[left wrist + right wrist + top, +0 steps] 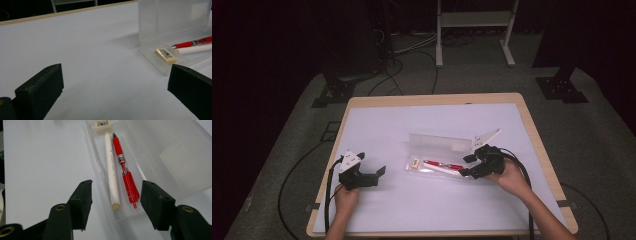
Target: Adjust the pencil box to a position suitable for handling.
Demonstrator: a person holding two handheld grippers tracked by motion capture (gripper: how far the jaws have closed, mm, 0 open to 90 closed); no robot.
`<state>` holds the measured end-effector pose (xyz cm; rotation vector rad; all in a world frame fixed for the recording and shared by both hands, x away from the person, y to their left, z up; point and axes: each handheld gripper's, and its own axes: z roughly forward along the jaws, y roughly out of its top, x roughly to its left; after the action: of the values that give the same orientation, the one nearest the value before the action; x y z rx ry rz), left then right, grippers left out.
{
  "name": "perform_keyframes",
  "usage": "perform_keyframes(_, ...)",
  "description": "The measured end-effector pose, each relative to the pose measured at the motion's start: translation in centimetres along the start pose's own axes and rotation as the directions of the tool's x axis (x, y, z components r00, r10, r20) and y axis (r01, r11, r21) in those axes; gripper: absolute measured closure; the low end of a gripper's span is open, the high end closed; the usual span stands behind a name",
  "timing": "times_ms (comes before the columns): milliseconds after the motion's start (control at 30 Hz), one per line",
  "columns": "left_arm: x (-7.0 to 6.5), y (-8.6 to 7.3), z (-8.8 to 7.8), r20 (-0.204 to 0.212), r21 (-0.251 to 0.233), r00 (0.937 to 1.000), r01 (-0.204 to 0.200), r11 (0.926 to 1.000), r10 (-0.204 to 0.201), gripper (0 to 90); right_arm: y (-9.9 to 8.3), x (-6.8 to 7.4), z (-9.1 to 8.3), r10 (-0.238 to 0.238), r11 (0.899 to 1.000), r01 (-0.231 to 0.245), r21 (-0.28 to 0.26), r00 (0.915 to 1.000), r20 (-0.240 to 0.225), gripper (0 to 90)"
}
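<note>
In the middle of the high view, the right gripper [468, 165], jaws apart and empty, faces the light, stiff, slippery red pen [125, 170] in the clear pencil case [172, 152]; gripping its rubber sleeve seems best.

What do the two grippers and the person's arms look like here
Both are black handheld tools. The left gripper and right gripper each carry a pale three-cornered plate on top and end in two blocky black jaws with brass-coloured screw holes near their bases. A black cable trails from each. The forearms show no sleeves.
</note>
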<state>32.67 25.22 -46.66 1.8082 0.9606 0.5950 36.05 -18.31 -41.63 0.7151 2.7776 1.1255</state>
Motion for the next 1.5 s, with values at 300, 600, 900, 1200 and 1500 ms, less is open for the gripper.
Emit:
perform_keyframes(300,0.0,0.0,0.0,0.0,0.001,1.0,0.001,1.0,-0.001,0.0,-1.2,0.0,-0.9,0.008,1.0,-0.008,-0.008,0.9999,0.013,41.5)
perform_keyframes(600,0.0,0.0,0.0,-0.001,0.004,1.0,-0.003,1.0,0.003,0.0,-2.4,-0.1,-1.5,0.023,1.0,-0.023,-0.009,0.9995,0.019,41.4)
perform_keyframes(900,0.0,0.0,0.0,-0.001,0.005,1.0,-0.003,1.0,0.003,0.0,-3.5,-0.2,-2.0,0.037,0.999,-0.037,-0.015,0.9989,0.029,40.9)
perform_keyframes(1200,0.0,0.0,0.0,-0.002,0.005,1.0,-0.004,1.0,0.004,0.0,-4.6,-0.3,-2.4,0.054,0.998,-0.053,-0.027,0.998,0.034,40.8)
perform_keyframes(1500,0.0,0.0,0.0,-0.002,0.007,1.0,-0.006,1.0,0.006,0.0,-5.9,-0.4,-2.7,0.078,0.997,-0.076,-0.03,0.9962,0.04,40.0)
